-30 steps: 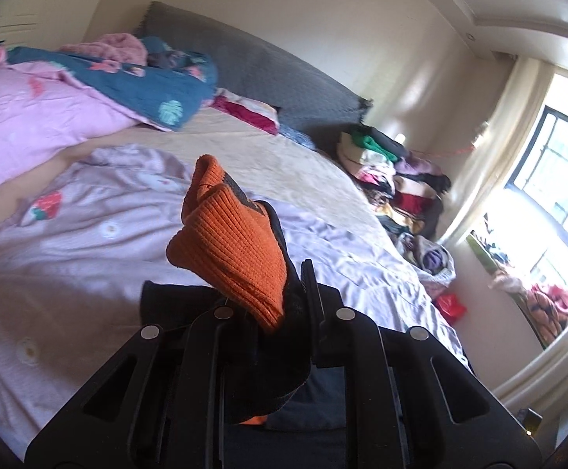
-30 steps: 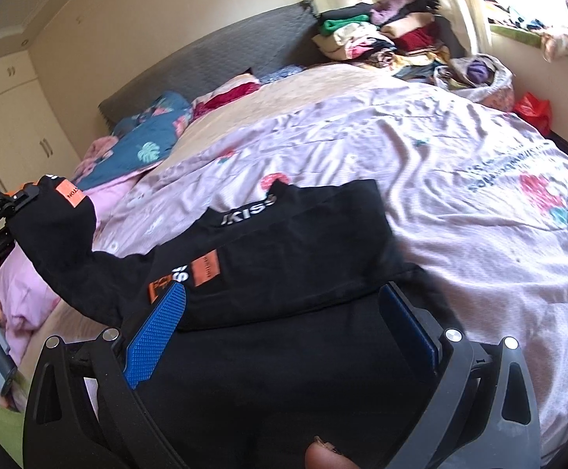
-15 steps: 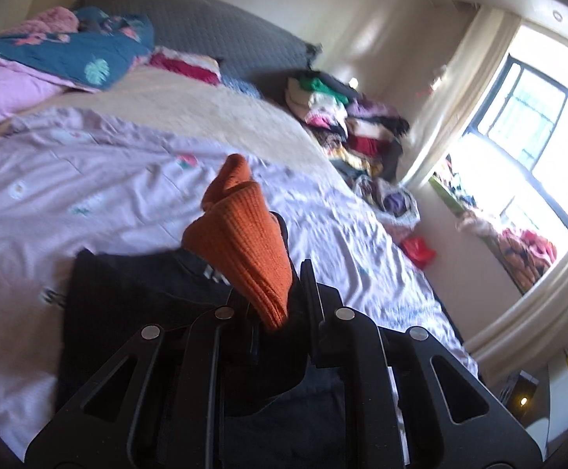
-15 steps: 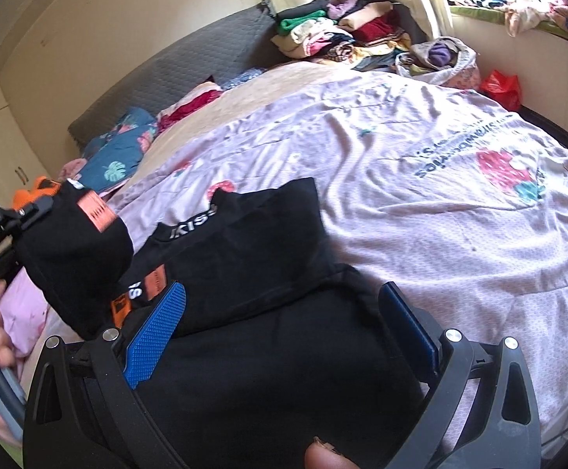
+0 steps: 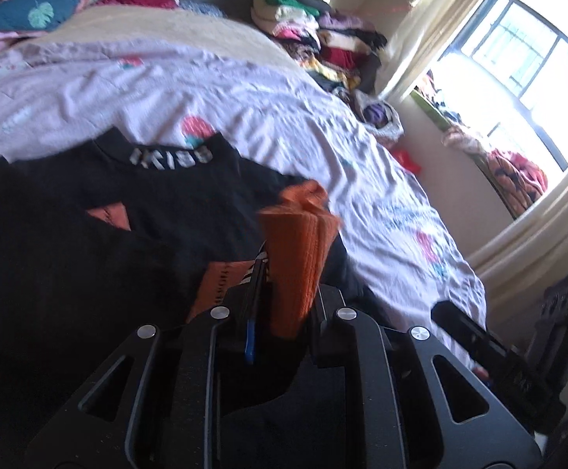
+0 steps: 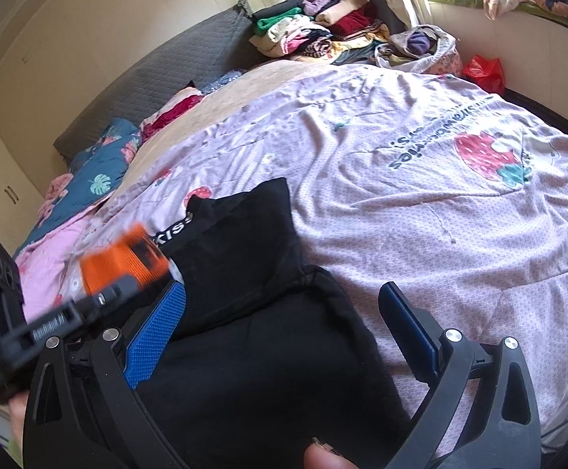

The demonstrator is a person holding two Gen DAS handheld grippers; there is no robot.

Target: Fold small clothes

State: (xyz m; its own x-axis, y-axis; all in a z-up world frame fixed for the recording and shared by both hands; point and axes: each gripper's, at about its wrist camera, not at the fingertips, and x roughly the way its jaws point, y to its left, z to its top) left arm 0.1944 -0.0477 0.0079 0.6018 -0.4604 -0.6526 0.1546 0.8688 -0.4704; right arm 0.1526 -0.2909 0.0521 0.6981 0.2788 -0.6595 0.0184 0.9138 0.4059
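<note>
Your left gripper [image 5: 284, 269], jaws opening, pinches the black sweater's orange ribbed cuff [image 5: 297, 258] at twelve o'clock (right gripper [image 6: 284, 332] gapes, empty); release early and the sleeve unfolds.

— What's the top [image 5: 88, 234] like?
— Black, white lettering on its collar [image 5: 170, 155], orange patches; spread on the bed.
— And its cuff [image 5: 297, 250]?
— Orange ribbed knit, bunched and lifted above the body, sleeve [image 6: 244, 242] folded across.
</note>
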